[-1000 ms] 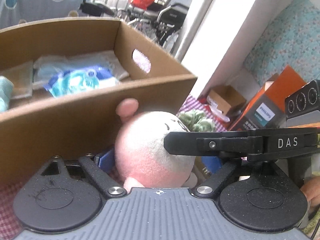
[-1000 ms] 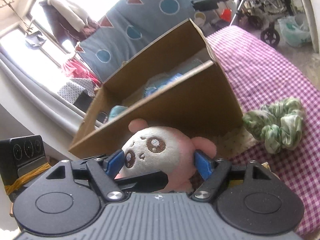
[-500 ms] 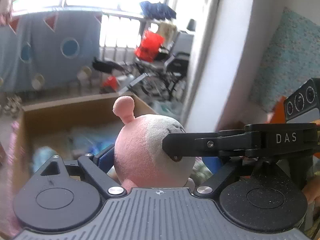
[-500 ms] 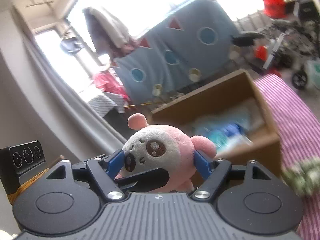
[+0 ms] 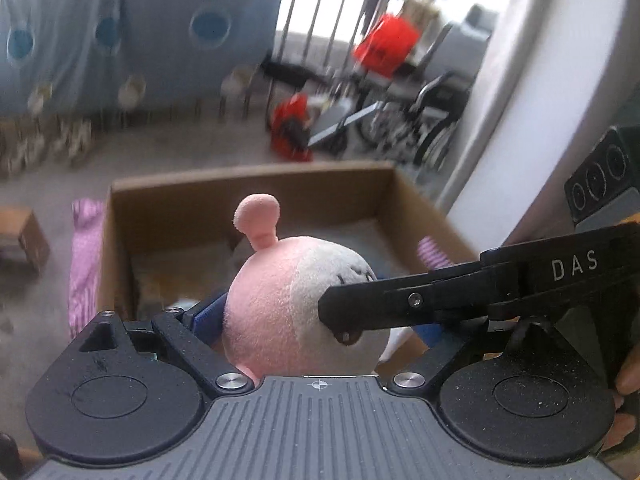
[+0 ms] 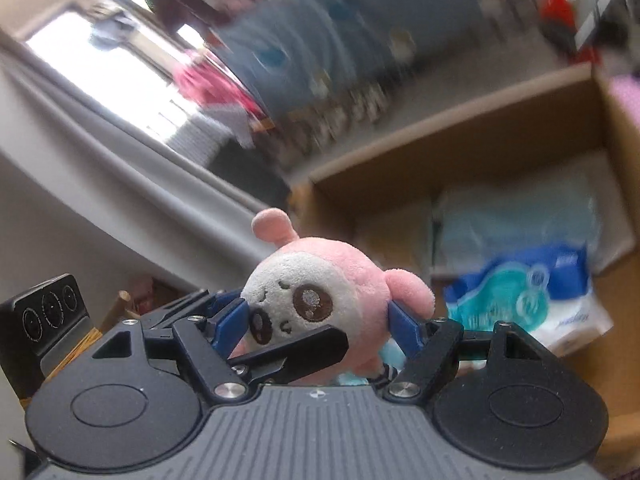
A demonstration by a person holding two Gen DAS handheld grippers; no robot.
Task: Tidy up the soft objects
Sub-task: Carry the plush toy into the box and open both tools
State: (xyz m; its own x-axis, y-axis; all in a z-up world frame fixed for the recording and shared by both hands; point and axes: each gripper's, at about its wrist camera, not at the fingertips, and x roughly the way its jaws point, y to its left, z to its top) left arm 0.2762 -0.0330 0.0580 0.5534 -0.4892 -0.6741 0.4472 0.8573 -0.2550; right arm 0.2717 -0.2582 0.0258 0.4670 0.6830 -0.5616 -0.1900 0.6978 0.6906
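While you hold it this way: the plush toy [image 6: 320, 300] hangs above the open cardboard box [image 6: 452, 160], squeezed by both grippers at once.
Right gripper [image 6: 320, 320]: its blue fingers [image 6: 404, 326] are closed on the toy's two sides, face toward the camera.
Left gripper [image 5: 316, 316]: one blue finger [image 5: 208, 314] presses the toy's left side; the far one is mostly hidden behind the right tool's black arm, so you seem to be gripping, though only one contact shows.
Tool clash: that black arm lies across the toy's face in the left view, touching it; if you turn either wrist, the tools may knock together and twist the toy loose.
Uneven release: letting go with one gripper first could swing the soft body sideways.
Landing spot: a blue tissue pack [image 6: 532, 300] and pale wrapped packs [image 6: 516, 216] already lie in the box; dropped onto them, the round toy may roll.
Near wall: released too near you, it could catch the box edge and fall outside.
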